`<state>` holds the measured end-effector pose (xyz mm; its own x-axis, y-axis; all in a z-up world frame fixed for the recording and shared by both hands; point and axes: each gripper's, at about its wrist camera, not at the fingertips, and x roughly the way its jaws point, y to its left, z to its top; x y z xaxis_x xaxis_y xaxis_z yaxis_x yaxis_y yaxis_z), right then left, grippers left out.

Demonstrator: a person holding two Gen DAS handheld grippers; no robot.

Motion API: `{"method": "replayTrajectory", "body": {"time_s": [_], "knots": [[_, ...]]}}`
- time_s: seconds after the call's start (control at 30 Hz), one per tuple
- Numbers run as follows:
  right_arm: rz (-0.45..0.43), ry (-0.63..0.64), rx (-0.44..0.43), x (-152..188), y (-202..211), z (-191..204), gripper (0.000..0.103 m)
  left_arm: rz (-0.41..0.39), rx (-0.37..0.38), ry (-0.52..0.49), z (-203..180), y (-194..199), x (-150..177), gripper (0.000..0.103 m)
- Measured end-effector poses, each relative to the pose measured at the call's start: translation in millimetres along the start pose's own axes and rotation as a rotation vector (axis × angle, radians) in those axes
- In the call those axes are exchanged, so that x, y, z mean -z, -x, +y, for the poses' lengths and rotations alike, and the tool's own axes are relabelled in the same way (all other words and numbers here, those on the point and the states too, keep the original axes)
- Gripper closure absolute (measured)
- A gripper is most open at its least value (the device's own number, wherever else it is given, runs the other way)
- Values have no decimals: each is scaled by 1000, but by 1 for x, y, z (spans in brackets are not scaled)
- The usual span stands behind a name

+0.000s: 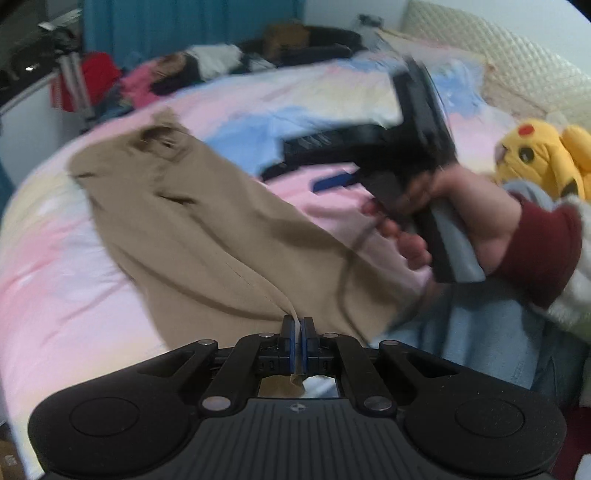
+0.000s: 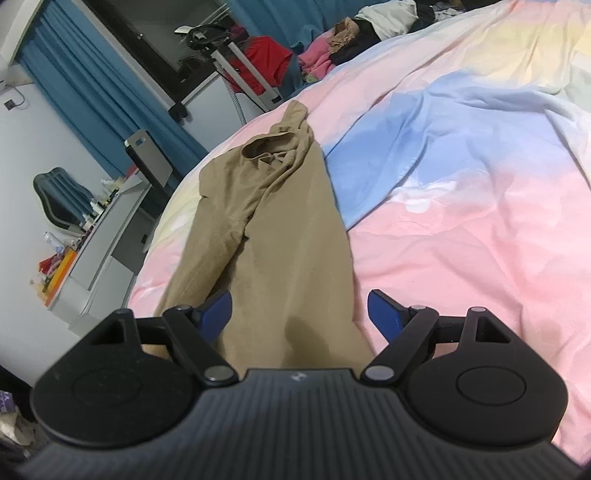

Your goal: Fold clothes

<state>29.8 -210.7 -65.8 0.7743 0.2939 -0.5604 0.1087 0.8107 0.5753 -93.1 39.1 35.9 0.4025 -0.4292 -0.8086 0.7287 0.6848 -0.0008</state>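
A tan garment [image 1: 207, 236] lies stretched along the pastel bedspread [image 1: 66, 280], its collar end far from me. My left gripper [image 1: 297, 328] is shut on the near edge of the tan garment and lifts it a little. My right gripper [image 2: 300, 312] is open and empty, its blue pads [image 2: 218, 310] spread over the near end of the tan garment [image 2: 280, 236]. In the left wrist view the right gripper [image 1: 332, 181] is blurred, held in a hand to the right of the cloth.
A yellow plush toy [image 1: 543, 158] sits at the right by a cream headboard [image 1: 509, 70]. A pile of clothes [image 2: 354, 33] lies at the far edge of the bed [image 2: 480, 184]. A desk [image 2: 99, 236], chair [image 2: 59, 199] and stand with a red garment [image 2: 266, 62] are left.
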Motion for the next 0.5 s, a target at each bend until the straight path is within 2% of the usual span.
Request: {"method": "replayTrajectory", "body": {"time_s": [0.1,0.2,0.23,0.33,0.4,0.47,0.5], "knots": [[1,-10,9,-1,-1,-4,21,70,23,21,1,-37,11,100],[13,-6,20,-1,-4,-7,21,171,31,80,15,-67,23,99],[19,-3,24,-1,-6,-7,21,181,28,100,19,-72,26,98],[39,-1,28,1,-10,-8,21,155,68,161,32,-69,30,77],[54,-5,15,2,-11,-9,21,96,74,206,41,-60,31,48],[64,-8,-1,2,-12,-9,21,34,74,275,53,-48,35,38],[65,-7,0,2,-12,-9,21,5,71,312,60,-43,36,37]]}}
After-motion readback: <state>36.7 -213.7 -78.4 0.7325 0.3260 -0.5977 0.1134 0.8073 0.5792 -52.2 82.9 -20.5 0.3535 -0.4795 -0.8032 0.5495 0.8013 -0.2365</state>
